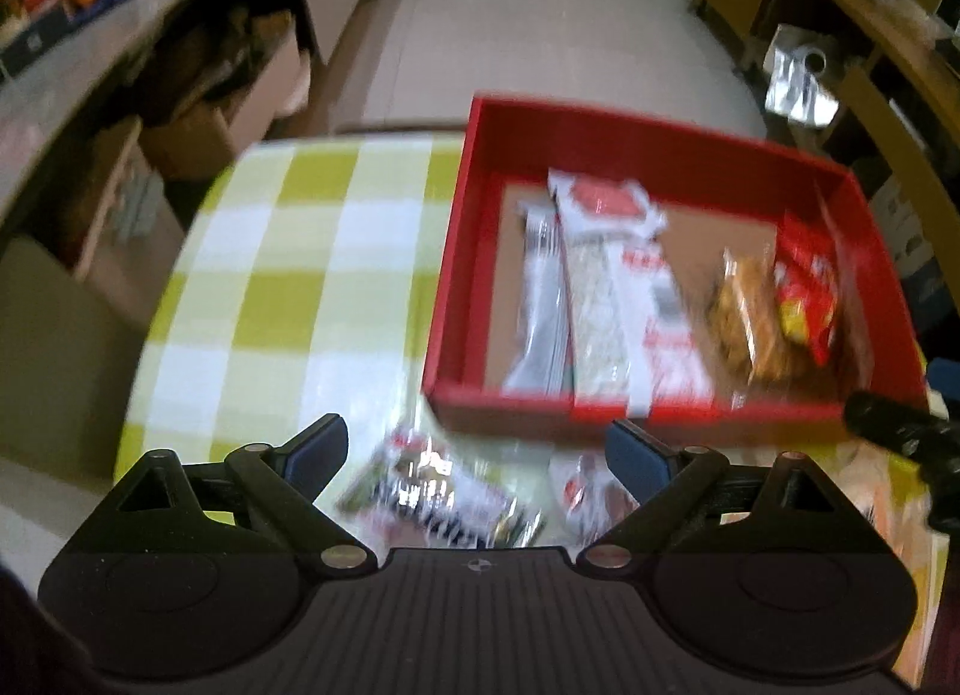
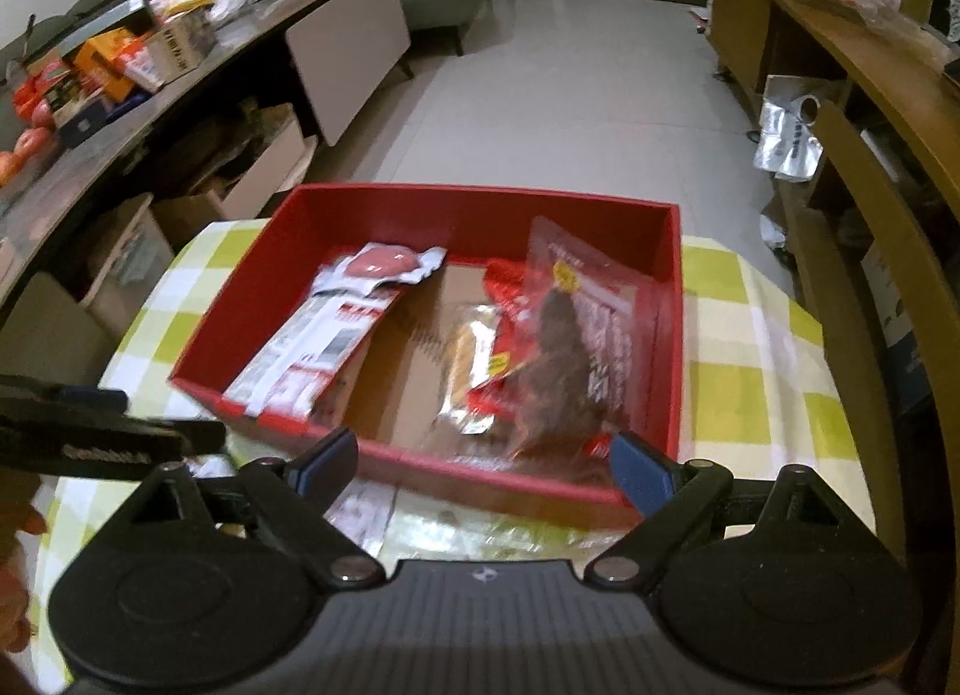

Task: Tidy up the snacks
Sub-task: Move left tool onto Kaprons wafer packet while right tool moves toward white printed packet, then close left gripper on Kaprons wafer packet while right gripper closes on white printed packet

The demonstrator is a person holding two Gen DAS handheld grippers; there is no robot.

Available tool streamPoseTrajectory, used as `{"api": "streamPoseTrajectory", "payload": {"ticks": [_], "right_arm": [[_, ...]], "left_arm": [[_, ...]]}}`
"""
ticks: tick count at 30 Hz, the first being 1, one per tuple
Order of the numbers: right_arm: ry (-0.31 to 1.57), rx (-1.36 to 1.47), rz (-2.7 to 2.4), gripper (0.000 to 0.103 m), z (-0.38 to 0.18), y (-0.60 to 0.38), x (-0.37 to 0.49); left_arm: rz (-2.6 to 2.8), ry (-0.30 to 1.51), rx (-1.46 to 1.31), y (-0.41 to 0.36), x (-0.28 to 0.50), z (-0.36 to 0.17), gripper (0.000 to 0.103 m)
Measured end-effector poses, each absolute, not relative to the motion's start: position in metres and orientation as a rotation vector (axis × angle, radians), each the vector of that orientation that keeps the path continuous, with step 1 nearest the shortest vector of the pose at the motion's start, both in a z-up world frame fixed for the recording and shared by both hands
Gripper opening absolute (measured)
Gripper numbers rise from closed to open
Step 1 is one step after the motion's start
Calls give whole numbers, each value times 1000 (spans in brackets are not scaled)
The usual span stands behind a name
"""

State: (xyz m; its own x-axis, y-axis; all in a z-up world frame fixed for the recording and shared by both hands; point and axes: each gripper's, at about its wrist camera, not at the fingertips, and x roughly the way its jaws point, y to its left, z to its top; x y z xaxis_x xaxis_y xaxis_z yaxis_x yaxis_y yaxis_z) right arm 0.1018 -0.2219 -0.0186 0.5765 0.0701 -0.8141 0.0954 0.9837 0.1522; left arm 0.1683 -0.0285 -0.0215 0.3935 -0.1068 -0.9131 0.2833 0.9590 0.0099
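Observation:
A red box (image 1: 456,269) (image 2: 234,335) sits on a green-and-white checked table. Inside lie long white-and-red packets (image 1: 606,287) (image 2: 324,335), a brown snack pack (image 1: 744,323) (image 2: 468,371) and red packets (image 1: 804,287) (image 2: 510,305). A clear packet with a dark brown snack (image 2: 558,371) lies at the box's near right. My left gripper (image 1: 477,455) is open over loose packets (image 1: 432,503) on the table before the box. My right gripper (image 2: 483,464) is open and empty at the box's near wall. The left gripper shows at left in the right wrist view (image 2: 108,431).
A cluttered low cabinet (image 2: 180,71) with boxes under it runs along the left. A wooden counter (image 2: 840,35) and a chair (image 2: 858,251) stand at right. More flat packets (image 2: 366,509) lie on the table before the box. Tiled floor lies beyond.

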Motion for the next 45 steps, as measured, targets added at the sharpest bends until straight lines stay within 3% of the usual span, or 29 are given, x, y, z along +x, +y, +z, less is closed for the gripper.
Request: {"api": "streamPoseTrajectory", "payload": {"ticks": [9,19,27,38,45], "right_arm": [[980,167,51,96,-19,-198,93],[1001,150,73,96,-25,-201,91],[1028,122,95,96,-28,-200,84],[1080,44,188,96,-47,-164,90],[1093,-32,304,96,-75,-134,127]], "left_arm": [[-158,1319,-21,11,170,-57,95],[26,1362,-153,1,186,-83,96],[10,1328,-11,0,165,-75,66],[-107,1377,39,28,121,-67,67],[-131,1370,53,32,128,-72,75]]}}
